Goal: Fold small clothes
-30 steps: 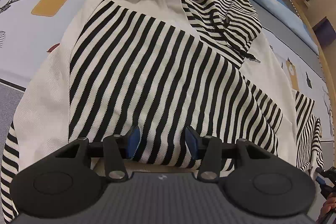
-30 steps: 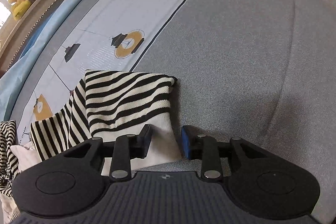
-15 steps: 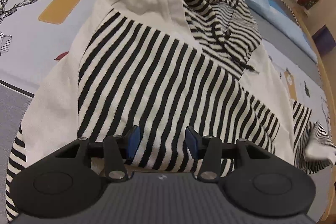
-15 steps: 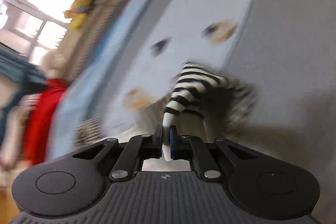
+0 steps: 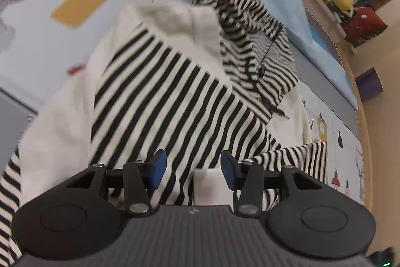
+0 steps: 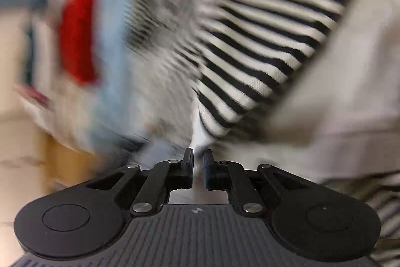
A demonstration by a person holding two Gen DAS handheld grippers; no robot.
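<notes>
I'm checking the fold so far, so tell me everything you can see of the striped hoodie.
The striped hoodie is a knit top, cream with black stripes, with plain cream side panels and a finer-striped hood with a dark drawstring. It lies spread on the printed bedcover. One striped sleeve is lifted, its white cuff pinched in the right gripper. The left gripper hangs open over the hem; contact isn't clear.

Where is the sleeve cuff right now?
In the right wrist view, the white cuff sits bottom centre, pinched in the right gripper, with the striped sleeve trailing up and right from it.
</notes>
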